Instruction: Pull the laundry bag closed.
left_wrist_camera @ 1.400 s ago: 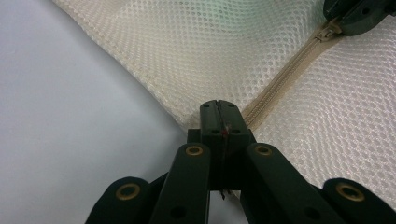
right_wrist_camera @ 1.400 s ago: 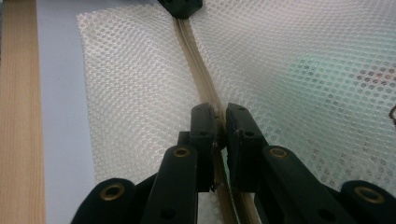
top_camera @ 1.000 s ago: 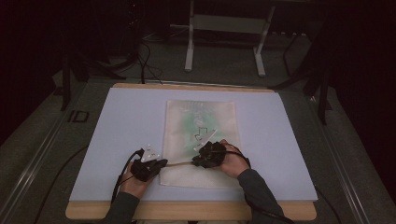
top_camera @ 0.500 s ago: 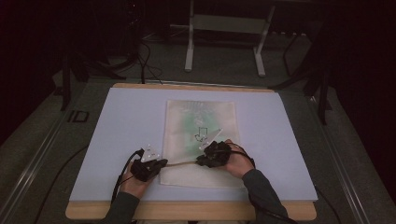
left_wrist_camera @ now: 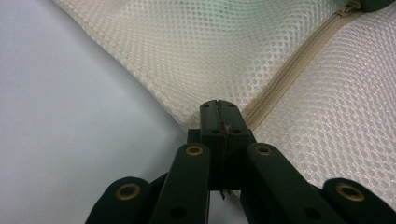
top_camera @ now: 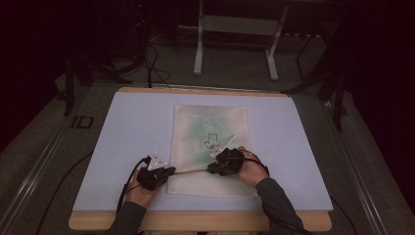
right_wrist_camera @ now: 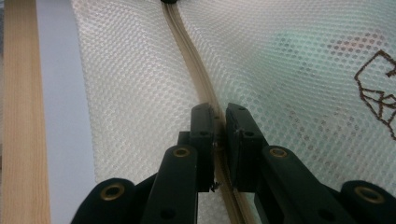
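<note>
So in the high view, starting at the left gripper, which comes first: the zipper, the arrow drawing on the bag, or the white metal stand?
1. Zipper: just right of the left gripper.
2. Arrow drawing: mid-bag, farther up and right.
3. White metal stand: on the floor beyond the table's far edge.

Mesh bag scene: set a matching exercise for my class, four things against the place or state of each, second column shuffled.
Things
1. left gripper
2. right gripper
3. mesh bag
4. zipper

Places or states
A. lies flat on the pale blue mat
B. jaws pressed together at the bag's corner, where the zipper ends
C. runs as a beige strip across the mesh between the two grippers
D. jaws set on either side of the zipper, partway along it

Pairs: 1-B, 2-D, 3-A, 4-C
</note>
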`<state>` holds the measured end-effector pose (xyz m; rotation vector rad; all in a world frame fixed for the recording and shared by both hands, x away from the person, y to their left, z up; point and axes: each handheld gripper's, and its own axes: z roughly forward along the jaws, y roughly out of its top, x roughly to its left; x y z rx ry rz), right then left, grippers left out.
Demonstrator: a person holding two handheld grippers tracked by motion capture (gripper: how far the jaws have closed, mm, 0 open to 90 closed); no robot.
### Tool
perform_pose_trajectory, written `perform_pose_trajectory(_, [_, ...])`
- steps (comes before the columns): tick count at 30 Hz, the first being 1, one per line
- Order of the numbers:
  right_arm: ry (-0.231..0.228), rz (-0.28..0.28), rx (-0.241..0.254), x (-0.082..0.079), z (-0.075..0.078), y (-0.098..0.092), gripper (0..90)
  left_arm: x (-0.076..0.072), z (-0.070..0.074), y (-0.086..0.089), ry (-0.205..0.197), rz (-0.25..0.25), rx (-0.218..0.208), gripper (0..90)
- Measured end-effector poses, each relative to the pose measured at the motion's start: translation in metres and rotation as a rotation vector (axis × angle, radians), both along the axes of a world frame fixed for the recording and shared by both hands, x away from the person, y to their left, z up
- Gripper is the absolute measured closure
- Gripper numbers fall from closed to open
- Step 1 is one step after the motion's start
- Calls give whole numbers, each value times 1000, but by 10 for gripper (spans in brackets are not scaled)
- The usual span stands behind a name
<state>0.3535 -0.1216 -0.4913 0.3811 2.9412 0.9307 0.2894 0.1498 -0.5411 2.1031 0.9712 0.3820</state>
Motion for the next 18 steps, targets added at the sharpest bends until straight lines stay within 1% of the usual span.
perform_pose_trajectory(18, [7, -8, 8, 1, -1, -8, 823, 0, 0, 0, -1, 0, 0, 896])
